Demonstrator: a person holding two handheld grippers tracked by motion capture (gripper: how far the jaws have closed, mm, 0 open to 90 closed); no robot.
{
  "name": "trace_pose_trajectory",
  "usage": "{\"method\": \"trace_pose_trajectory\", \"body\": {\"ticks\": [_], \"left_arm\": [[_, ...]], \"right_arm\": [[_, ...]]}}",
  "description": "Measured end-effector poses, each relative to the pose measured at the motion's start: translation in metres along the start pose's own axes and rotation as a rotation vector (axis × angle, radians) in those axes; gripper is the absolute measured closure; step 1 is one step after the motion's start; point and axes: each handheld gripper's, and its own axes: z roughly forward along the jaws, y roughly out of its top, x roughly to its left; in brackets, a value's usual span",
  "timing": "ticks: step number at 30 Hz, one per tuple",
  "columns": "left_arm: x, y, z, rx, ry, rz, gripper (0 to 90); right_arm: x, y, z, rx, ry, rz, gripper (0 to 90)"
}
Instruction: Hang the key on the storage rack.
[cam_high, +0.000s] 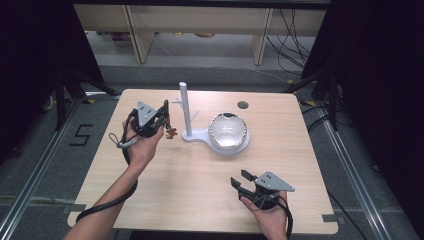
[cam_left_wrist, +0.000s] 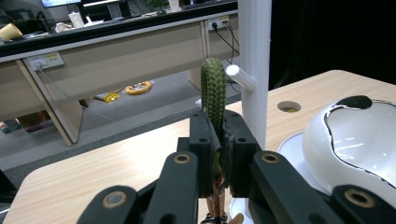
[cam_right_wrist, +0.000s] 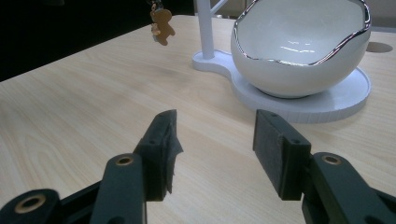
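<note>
Olive-green braided cord (cam_left_wrist: 213, 91), tan figure charm (cam_right_wrist: 161, 24), white chrome-rimmed bowl (cam_right_wrist: 299, 51), pale woodgrain table (cam_high: 190, 180)

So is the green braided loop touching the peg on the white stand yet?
Apart. In the left gripper view the green braided loop, pinched by the left gripper, stands beside the peg with background between them.

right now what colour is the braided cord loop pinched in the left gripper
Olive green, a woven braided cord loop clamped in the left gripper; the left gripper view shows it best.
</note>
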Motion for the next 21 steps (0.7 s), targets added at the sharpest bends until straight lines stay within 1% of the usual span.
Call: {"method": "trace_pose_trajectory", "body": {"ticks": [1, 3, 4, 5, 6, 8, 9, 11, 13, 14, 15, 16, 17, 18, 19, 21], "left_arm": [[0.0, 0.001, 0.001, -0.001, 0.003, 0.002, 83.3], [-0.001, 0.002, 0.003, 0.001, 0.004, 0.007, 83.3], [-0.002, 0.002, 0.004, -0.002, 0.005, 0.008, 83.3], [-0.003, 0.002, 0.005, -0.001, 0.007, 0.008, 83.3], [-0.004, 0.002, 0.005, -0.002, 0.007, 0.01, 83.3], [-0.004, 0.002, 0.005, -0.001, 0.008, 0.014, 83.3], [-0.006, 0.003, 0.006, -0.007, 0.014, 0.032, 83.2], [-0.008, 0.003, 0.006, -0.005, 0.007, 0.024, 83.2], [-0.01, 0.003, 0.006, -0.007, 0.01, 0.038, 83.1], [-0.01, 0.003, 0.006, -0.007, 0.014, 0.05, 83.1], [-0.011, 0.003, 0.007, -0.006, 0.009, 0.043, 83.1], [-0.012, 0.003, 0.007, -0.007, 0.01, 0.046, 83.1], [-0.012, 0.003, 0.007, -0.007, 0.012, 0.055, 83.0], [-0.013, 0.003, 0.007, -0.007, 0.013, 0.058, 83.0], [-0.013, 0.003, 0.007, -0.008, 0.017, 0.073, 83.0], [-0.015, 0.003, 0.007, -0.009, 0.019, 0.082, 83.0]], "right_arm": [[-0.001, 0.0, 0.0, -0.005, -0.001, -0.018, 50.6], [0.001, 0.0, 0.001, -0.007, 0.005, 0.014, 50.5], [-0.002, 0.0, 0.001, -0.011, 0.007, -0.02, 50.5], [-0.002, 0.0, 0.0, -0.007, -0.001, -0.028, 50.5], [-0.002, 0.0, 0.001, -0.013, 0.008, -0.016, 50.5], [-0.003, 0.0, 0.002, -0.013, 0.009, -0.023, 50.5], [-0.003, -0.001, 0.002, -0.011, 0.014, -0.013, 50.6], [-0.003, -0.001, 0.002, -0.013, 0.011, -0.012, 50.7], [-0.002, -0.001, 0.002, -0.018, 0.007, -0.013, 50.8], [-0.001, -0.001, 0.001, -0.014, 0.014, 0.008, 50.8], [-0.003, -0.001, 0.002, -0.016, 0.019, -0.005, 50.8], [-0.004, -0.001, 0.002, -0.02, 0.018, -0.018, 50.8], [-0.004, -0.001, 0.001, -0.014, 0.011, -0.007, 50.8], [-0.004, -0.001, 0.001, -0.014, 0.008, -0.007, 50.8], [-0.004, -0.001, 0.001, -0.012, 0.007, -0.006, 50.8], [-0.004, -0.001, 0.001, -0.013, 0.011, -0.006, 50.8]]}}
